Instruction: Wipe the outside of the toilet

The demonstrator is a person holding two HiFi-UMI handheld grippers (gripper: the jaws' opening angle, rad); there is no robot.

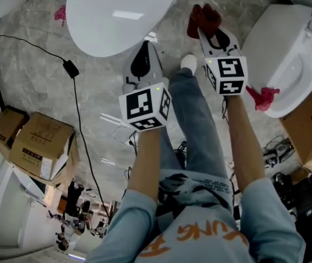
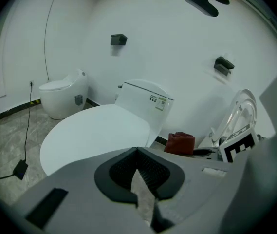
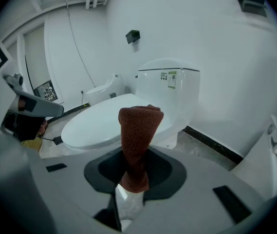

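Where a black cable runs across the floor to a plug block (image 1: 69, 68) left of the toilet (image 1: 114, 15), a sidestep that way could snag a foot and jerk both hands.

Left tongs (image 1: 145, 48): pressed together on nothing, floor showing behind the pads in the left gripper view. They hang just beside the near rim of the closed lid. Risk: if this hand drifts forward, a bare hard tip could knock or scratch the lid, since no cloth covers it.

Toilet: lid down, tank (image 3: 170, 82) behind it, bowl straight ahead of both cameras. No contact with either tool yet.

Right tongs (image 1: 206, 33): pinching a red-brown cloth (image 1: 203, 16) by its lower end, so that it stands up from the pads as a narrow roll (image 3: 138, 130). It is held near the lid's right side and apart from it.

Risks, as I judge them:
- The grip is on one end only, so dragging against the ceramic could pull the roll out.
- The rolled shape offers little wiping face, and the strokes may leave strips unwiped.
- If the roll folds back under pressure, the tong tips themselves could meet the bowl.

Far right: a second toilet (image 1: 293, 48) with another red rag (image 1: 262, 96) on its rim stands near the right forearm, and a wide sweep could brush it.
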